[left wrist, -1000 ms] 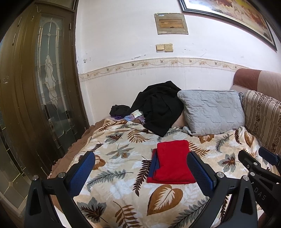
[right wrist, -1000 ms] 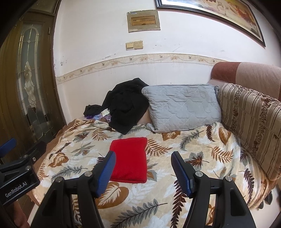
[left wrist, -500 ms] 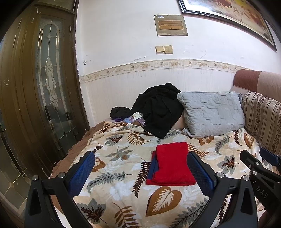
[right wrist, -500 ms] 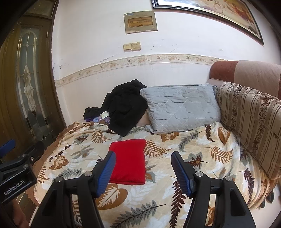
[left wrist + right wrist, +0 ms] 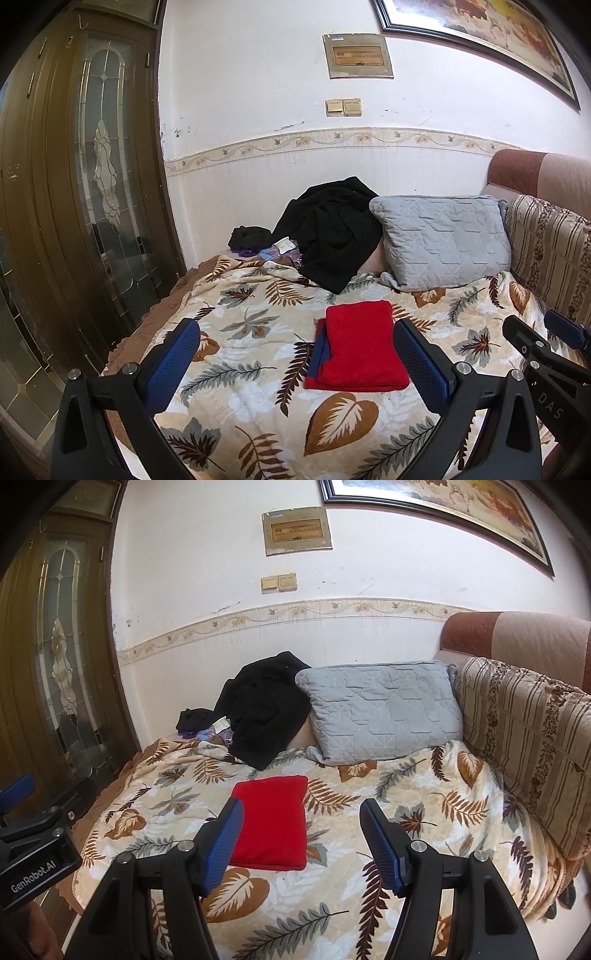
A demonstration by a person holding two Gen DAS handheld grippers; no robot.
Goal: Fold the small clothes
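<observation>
Left wrist view. A bed against a white wall with a floral border strip; a leaf-print blanket (image 5: 258, 325) covers it. Dark wooden door with leaded glass (image 5: 103, 192) at left. Framed picture (image 5: 480, 40) high on the right of the wall, a small wall panel (image 5: 357, 56) and light switches (image 5: 343, 107) below it. At the far end: black garment heap (image 5: 332, 229), grey quilted pillow (image 5: 443, 240) to its right, striped cushion (image 5: 550, 251) at the far right edge. The folded red garment (image 5: 360, 347) lies flat on the blanket mid-bed, a blue layer showing along its left edge. Left gripper (image 5: 295, 362) held above the near blanket, jaws wide apart, nothing between the pads; the red garment sits just inside its right finger in the picture, not touched. Right gripper (image 5: 546, 350) partly visible at the right edge.

Right wrist view. Same bed and wall. Red garment lies left of centre, beyond and partly behind the left finger (image 5: 225, 840). Right gripper (image 5: 301, 842) released, jaws spread and empty, over bare blanket. Black garment heap and grey pillow at the far end. Left gripper body shows at the left edge.
</observation>
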